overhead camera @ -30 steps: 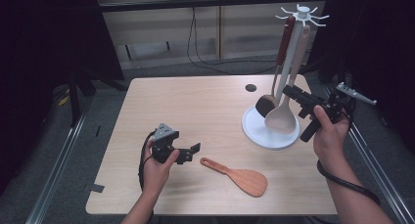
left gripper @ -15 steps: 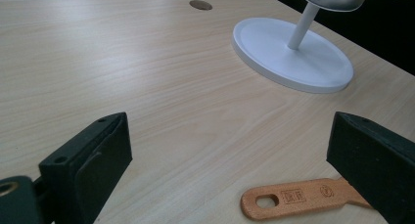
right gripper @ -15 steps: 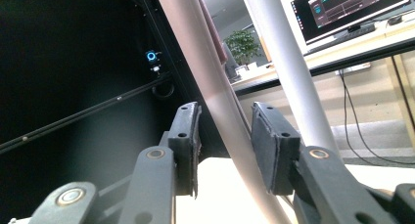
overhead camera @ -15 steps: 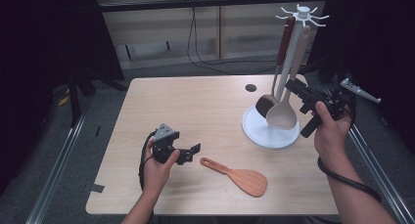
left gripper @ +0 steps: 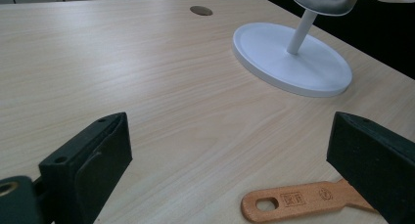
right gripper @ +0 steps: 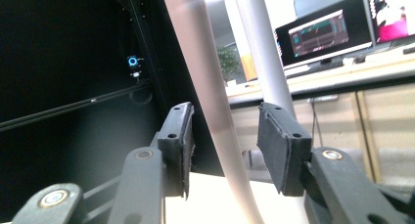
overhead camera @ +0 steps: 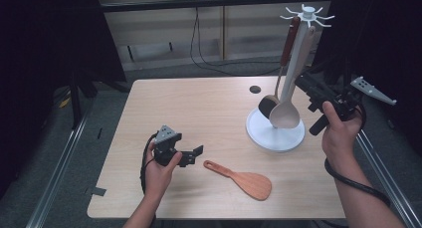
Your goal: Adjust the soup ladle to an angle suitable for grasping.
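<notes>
A white utensil stand (overhead camera: 276, 136) rises at the table's right. From its hooks hang a beige spoon (overhead camera: 284, 113) and a dark ladle (overhead camera: 268, 106) with a brown handle. My right gripper (overhead camera: 302, 81) reaches in from the right at the spoon's handle. In the right gripper view the handle (right gripper: 210, 101) runs between the two pads, with a gap on the right side. The jaws have just been opening and stand open. My left gripper (overhead camera: 196, 153) rests low on the table, open and holding nothing. A wooden spatula (overhead camera: 246, 180) lies just right of it, its handle (left gripper: 298, 202) near the right jaw.
The stand's pole (right gripper: 262, 57) sits just behind the spoon handle. A small dark round hole (overhead camera: 255, 89) marks the table (overhead camera: 199, 103) behind the stand. Black curtains hang at both sides, and cables run down the back wall.
The right gripper's jaws have spread apart around the spoon handle, and the hand has drifted slightly right. The left hand has stayed where it was.
</notes>
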A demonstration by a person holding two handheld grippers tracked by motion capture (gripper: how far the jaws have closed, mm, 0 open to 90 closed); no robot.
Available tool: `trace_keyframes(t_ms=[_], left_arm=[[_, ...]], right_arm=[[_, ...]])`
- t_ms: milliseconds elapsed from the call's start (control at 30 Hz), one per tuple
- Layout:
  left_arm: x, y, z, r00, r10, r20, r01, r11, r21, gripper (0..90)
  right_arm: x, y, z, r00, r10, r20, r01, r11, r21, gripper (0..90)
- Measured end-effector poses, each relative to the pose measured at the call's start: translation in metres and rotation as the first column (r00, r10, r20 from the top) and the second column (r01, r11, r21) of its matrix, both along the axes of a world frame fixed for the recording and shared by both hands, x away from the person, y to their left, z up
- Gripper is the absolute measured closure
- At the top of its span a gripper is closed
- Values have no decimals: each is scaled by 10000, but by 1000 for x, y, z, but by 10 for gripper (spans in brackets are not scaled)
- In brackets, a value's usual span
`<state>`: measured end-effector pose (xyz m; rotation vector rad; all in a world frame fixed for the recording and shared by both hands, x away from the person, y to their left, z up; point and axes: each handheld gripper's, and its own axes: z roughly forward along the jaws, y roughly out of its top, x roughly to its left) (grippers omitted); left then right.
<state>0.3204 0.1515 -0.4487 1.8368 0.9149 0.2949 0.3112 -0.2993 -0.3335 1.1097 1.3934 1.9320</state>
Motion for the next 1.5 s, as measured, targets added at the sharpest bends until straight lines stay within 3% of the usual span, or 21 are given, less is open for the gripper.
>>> trace_keyframes(t_ms=[233, 333, 367, 533, 700, 800, 933, 1000, 1200, 1500], left_arm=[[-1, 0, 0, 10000, 4, 14, -4, 10000, 59, 26], [-1, -1, -1, 10000, -33, -7, 33, 10000, 69, 25], [-1, -1, -1, 10000, -47, -14, 47, 10000, 81, 25], [-1, -1, -2, 10000, -30, -22, 30, 9999, 105, 26], [-1, -3, -3, 9999, -104, -42, 105, 9999, 44, 26], [-1, -3, -3, 9999, -130, -29, 130, 9999, 28, 25], [0, -3, -3, 9999, -153, -20, 153, 9999, 34, 25], [0, -3, -4, 9999, -133, -49, 133, 9999, 59, 25], [0, -3, -3, 9999, -161, -57, 161, 9999, 35, 26], [0, -3, -3, 9998, -180, -39, 180, 9998, 30, 25]], right_arm=[[-10, 1, 16, 9924, -870, 874, 920, 9943, -542, 653], [-16, 4, 27, 9809, -1231, 1504, 1383, 9858, -950, 754], [-16, 4, 27, 9809, -1231, 1504, 1383, 9858, -950, 754], [-20, 9, 42, 9648, -1552, 2124, 1827, 9762, -1166, 887], [-19, 13, 48, 9566, -1705, 2364, 2050, 9701, -1302, 900], [-19, 17, 54, 9435, -1905, 2711, 2338, 9625, -1374, 900], [-17, 22, 60, 9385, -1899, 2882, 2339, 9640, -1265, 900], [-15, 24, 66, 9310, -2030, 3033, 2499, 9602, -1246, 900], [-12, 25, 75, 9211, -2220, 3199, 2717, 9549, -1198, 900], [-7, 24, 86, 9120, -2501, 3250, 3001, 9472, -1133, 900]])
